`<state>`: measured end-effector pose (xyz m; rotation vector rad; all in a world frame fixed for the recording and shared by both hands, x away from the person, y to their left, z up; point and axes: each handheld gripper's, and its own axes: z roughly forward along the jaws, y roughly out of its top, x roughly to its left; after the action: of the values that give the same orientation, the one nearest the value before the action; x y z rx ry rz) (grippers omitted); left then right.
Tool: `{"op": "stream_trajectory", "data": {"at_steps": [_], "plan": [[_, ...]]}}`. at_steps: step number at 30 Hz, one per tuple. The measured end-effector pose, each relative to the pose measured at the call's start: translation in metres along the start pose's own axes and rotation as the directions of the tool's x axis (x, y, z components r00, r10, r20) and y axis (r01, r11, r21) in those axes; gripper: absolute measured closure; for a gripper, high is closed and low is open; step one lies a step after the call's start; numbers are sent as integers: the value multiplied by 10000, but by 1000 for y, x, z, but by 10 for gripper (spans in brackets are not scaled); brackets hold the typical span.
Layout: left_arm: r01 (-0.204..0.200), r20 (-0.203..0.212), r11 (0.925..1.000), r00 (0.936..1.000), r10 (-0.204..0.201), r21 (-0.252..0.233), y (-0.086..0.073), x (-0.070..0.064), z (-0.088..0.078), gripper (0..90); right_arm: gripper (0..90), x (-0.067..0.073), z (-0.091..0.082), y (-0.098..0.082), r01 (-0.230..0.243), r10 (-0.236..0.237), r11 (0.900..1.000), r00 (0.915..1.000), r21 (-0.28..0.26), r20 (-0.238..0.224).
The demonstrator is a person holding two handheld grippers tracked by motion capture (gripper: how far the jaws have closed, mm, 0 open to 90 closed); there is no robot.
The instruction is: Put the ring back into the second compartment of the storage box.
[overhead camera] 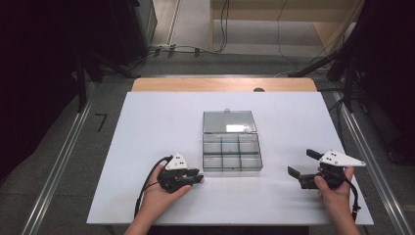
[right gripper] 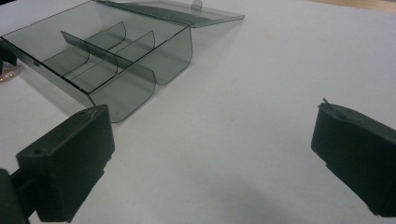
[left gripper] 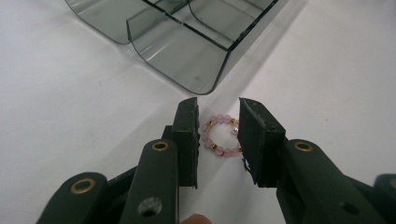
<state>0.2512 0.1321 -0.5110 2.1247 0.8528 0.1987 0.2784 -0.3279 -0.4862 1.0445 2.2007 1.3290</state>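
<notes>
Pink-and-gold bead ring (left gripper: 220, 136), smoky-grey box (left gripper: 187, 42)

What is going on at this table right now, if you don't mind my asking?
A person holds a gripper in each hand over a white table. The left gripper sits low beside an open, smoky clear compartment box, its jaws straddling a small pink bead bracelet lying on the table; the pads flank it closely, but I cannot tell whether they press on it. The right gripper rests wide open to the box's right, holding nothing. The box's compartments look empty.
</notes>
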Motion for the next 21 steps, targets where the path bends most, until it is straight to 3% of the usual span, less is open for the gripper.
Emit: {"op": "stream_trajectory", "data": {"at_steps": [7, 15, 21], "plan": [[-328, -646, 9993, 9973, 337, 151, 1, -5, 1, 756, 0, -2, 0, -1, -12, 12, 10000, 10000, 10, 30], [-66, -628, 9998, 9980, 79, 207, 1, -5, 1, 850, 0, -2, 0, -1, -36, 36, 10000, 10000, 40, 66], [25, -527, 9997, 9986, -13, 233, 0, -4, 0, 858, 0, -1, 1, -1, -13, 12, 10000, 10000, 44, 71]]}}
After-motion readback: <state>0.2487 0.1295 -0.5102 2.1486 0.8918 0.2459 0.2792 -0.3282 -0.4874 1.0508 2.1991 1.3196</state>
